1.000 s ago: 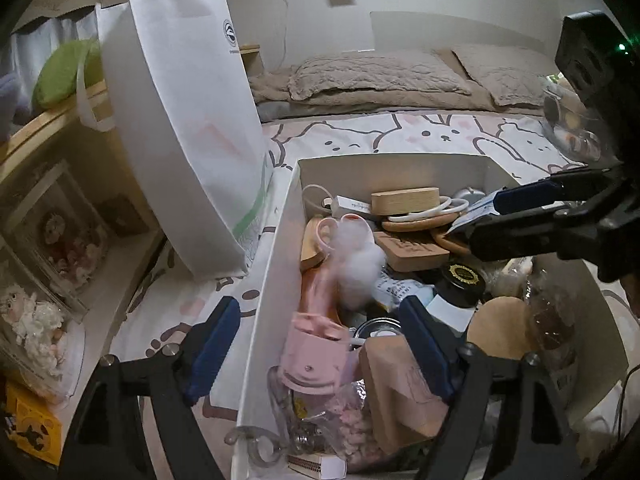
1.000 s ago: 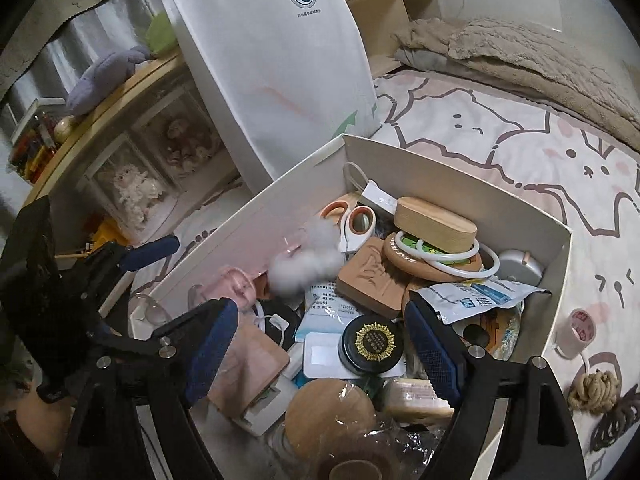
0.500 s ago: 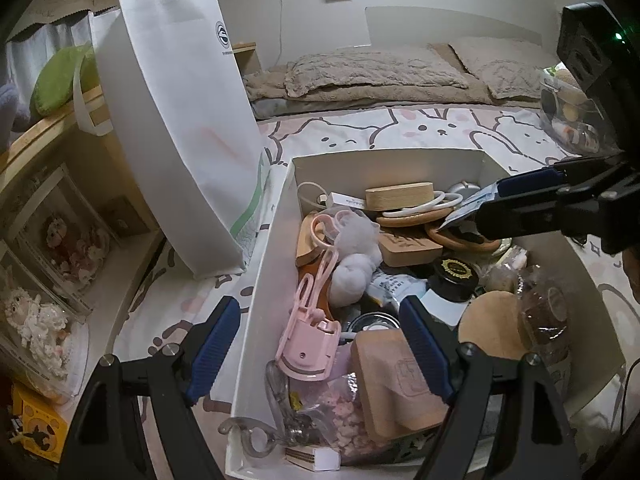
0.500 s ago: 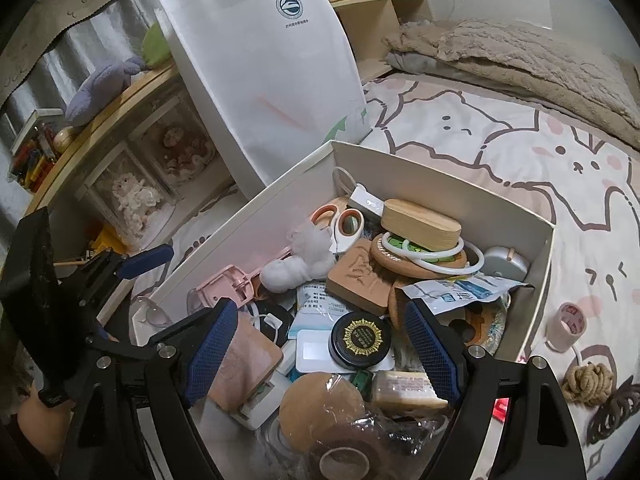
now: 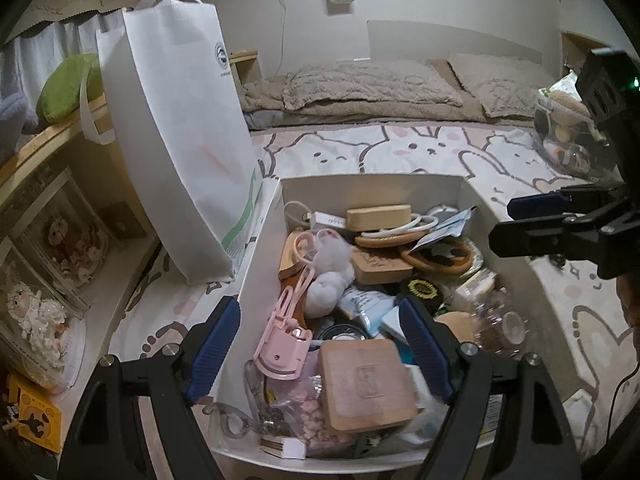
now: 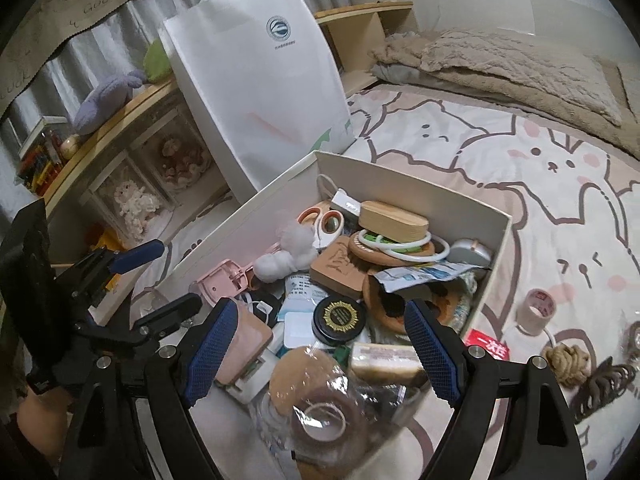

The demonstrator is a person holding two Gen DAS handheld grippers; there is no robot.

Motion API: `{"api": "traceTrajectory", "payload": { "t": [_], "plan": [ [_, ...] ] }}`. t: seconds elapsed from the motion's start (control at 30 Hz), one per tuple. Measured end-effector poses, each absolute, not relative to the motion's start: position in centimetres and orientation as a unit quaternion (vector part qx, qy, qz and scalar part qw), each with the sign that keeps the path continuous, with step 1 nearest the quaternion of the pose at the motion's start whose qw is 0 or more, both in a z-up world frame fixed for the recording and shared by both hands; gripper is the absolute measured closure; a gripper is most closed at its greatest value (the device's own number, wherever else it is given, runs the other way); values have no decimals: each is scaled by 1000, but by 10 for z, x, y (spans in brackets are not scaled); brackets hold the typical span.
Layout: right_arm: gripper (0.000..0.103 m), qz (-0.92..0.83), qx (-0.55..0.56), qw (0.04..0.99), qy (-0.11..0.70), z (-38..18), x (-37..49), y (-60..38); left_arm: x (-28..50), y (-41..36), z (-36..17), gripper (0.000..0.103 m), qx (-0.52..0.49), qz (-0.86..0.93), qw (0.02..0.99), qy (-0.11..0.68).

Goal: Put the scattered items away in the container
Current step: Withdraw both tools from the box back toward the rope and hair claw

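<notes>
1. White box (image 6: 496,240) on the bed (image 6: 540,168) is nearly full – scissors, wooden pieces and a pink clip are inside.
2. Left on the bed beside it: tape roll (image 6: 536,310), rope knot (image 6: 568,364), hair claw (image 6: 600,388).
3. Left gripper (image 5: 320,350) and right gripper (image 6: 320,350) – jaws apart, nothing held.

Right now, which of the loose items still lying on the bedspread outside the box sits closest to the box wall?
The roll of beige tape. It lies nearest the white box, while the knotted rope ball and the dark claw clip lie farther out.
</notes>
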State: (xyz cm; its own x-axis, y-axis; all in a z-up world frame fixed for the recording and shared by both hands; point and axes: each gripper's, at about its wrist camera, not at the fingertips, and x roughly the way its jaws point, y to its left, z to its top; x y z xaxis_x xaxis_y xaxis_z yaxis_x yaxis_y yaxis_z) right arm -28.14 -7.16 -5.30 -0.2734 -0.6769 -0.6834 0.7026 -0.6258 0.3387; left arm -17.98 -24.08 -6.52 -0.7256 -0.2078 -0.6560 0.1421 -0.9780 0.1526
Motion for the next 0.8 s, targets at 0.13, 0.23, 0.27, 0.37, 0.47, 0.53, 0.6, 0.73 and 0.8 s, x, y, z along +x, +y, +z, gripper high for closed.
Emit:
{"api": "traceTrajectory", "payload": {
  "t": [0.13,0.23,0.27,0.37,0.47,0.53,0.6,0.73,0.8],
  "plan": [
    [18,-807,409,426,16,-43,-275,-59,-174,-234,-56,20,346,-933,93,-35],
    [18,-814,398,422,18,-36,-269,-48,-169,-227,-49,16,337,-936,94,-33],
    [18,-816,395,421,19,-34,-267,-45,-167,-224,-46,15,333,-938,96,-36],
    [18,-821,389,417,19,-28,-262,-35,-162,-214,-36,11,321,-941,97,-40],
    [18,-825,383,414,18,-21,-258,-26,-157,-206,-26,8,310,-945,93,-41],
    [18,-830,377,410,19,-17,-254,-20,-153,-201,-20,7,305,-947,89,-39],
    [18,-836,369,406,18,-12,-249,-13,-150,-195,-14,7,300,-950,84,-37],
    [18,-840,359,407,14,-3,-238,1,-142,-184,-2,6,295,-952,76,-26],
    [18,-844,352,404,20,2,-230,8,-138,-179,3,0,293,-953,71,-22]
  ]
}}
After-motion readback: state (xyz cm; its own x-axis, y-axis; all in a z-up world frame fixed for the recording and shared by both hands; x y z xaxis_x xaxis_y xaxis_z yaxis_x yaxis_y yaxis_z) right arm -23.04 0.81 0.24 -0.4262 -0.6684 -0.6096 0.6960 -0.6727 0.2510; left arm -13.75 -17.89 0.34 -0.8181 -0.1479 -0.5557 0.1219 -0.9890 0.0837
